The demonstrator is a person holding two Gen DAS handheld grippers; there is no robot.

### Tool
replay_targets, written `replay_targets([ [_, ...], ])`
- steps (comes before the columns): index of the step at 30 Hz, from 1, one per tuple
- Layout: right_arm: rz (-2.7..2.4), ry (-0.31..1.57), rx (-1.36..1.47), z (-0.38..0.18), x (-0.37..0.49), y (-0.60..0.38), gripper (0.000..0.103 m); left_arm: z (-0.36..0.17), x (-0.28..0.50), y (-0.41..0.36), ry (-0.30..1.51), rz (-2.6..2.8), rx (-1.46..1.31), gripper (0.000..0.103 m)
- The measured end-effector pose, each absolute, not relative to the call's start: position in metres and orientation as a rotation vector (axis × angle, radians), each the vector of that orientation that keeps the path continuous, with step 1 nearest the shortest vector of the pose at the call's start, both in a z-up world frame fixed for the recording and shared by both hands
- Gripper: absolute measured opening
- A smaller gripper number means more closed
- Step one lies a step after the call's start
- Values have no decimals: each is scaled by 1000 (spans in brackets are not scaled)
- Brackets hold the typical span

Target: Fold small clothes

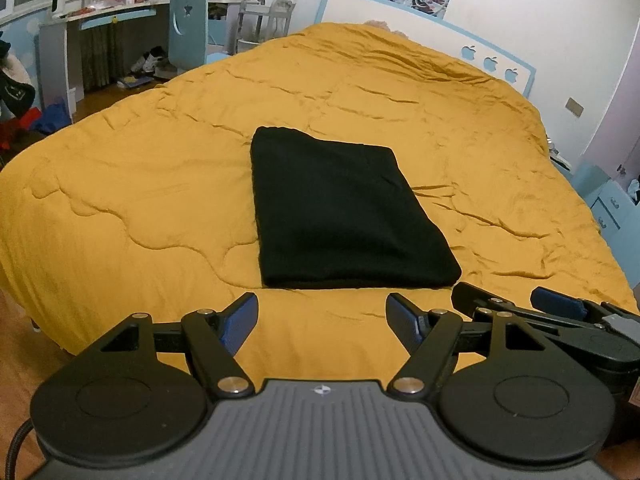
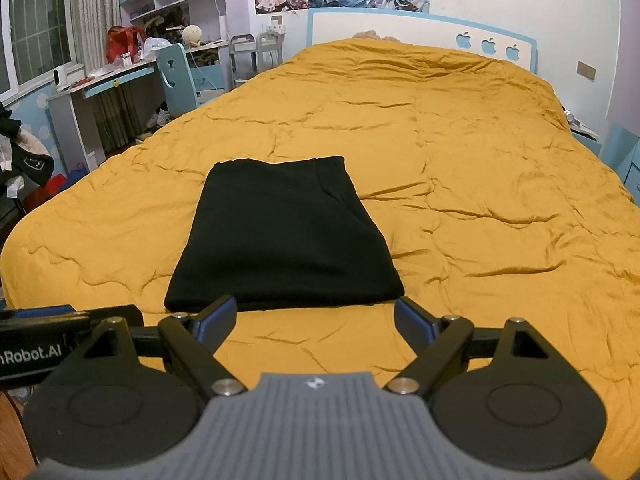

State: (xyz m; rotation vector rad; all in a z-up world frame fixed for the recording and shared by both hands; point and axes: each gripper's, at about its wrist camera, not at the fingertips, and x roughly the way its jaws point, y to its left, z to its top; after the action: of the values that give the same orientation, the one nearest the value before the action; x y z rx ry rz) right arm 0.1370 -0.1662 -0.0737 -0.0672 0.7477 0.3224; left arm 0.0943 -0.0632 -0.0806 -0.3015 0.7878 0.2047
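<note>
A black garment (image 1: 340, 208), folded into a neat rectangle, lies flat on the yellow quilt (image 1: 140, 184) near the bed's foot. It also shows in the right wrist view (image 2: 284, 236). My left gripper (image 1: 322, 312) is open and empty, just short of the garment's near edge. My right gripper (image 2: 316, 312) is open and empty at the same near edge. The right gripper shows in the left wrist view (image 1: 520, 304) to the right of the left one. The left gripper's side (image 2: 48, 332) shows at the left edge of the right wrist view.
The yellow quilt (image 2: 480, 200) covers the whole bed up to a white and blue headboard (image 2: 420, 28). A cluttered desk (image 2: 100, 84) and blue chair (image 2: 176, 76) stand left of the bed. A blue nightstand (image 1: 612, 204) stands at the right.
</note>
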Motion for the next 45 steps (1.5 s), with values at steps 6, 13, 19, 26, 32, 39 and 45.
replay_targets([
  [6,321,756,-68,-75,138,-166,82,-82,94,-65,795,206,-301,85],
  [13,317,763,-72,-76,139,-165,82,-83,96,-66,808,212,-300,85],
  [19,313,767,-75,-78,139,-165,82,-83,97,-67,815,217,-290,85],
  [26,313,770,-76,-78,140,-165,82,-85,98,-68,820,217,-290,85],
  [32,312,771,-77,-78,139,-164,82,-85,98,-67,821,217,-289,85],
  [39,308,774,-81,-80,139,-165,82,-87,98,-67,831,222,-286,85],
  [45,306,775,-83,-81,139,-165,82,-87,99,-68,831,221,-283,85],
])
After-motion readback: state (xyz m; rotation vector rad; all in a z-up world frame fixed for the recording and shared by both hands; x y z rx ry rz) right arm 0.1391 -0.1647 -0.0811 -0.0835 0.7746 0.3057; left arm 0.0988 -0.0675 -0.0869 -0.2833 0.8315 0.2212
